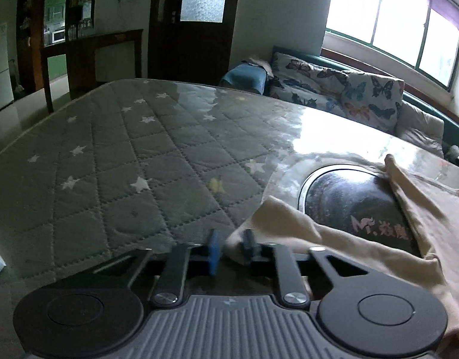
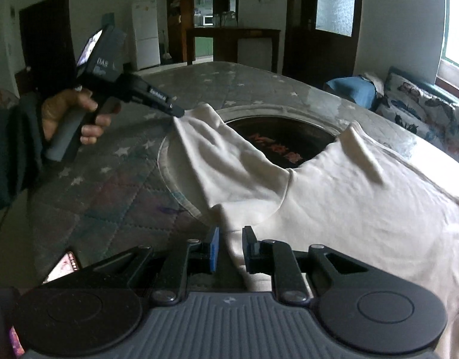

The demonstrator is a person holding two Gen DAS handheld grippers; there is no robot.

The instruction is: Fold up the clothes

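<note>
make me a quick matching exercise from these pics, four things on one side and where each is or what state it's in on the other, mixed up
Things:
1. cream shirt
2. left tongs
3. butterfly cushions
4. white fridge

Place or state:
A. against the far wall
B. under the window, beyond the table
C. pinching one tip of the cloth
D. spread across the table, over a round dark inset

Pairs: 1-D, 2-C, 3-B, 4-A

Left gripper (image 2: 177, 113), gripped in a sleeved hand (image 2: 70, 113), and right gripper (image 2: 230, 249), jaws nearly closed, angle downward.
</note>
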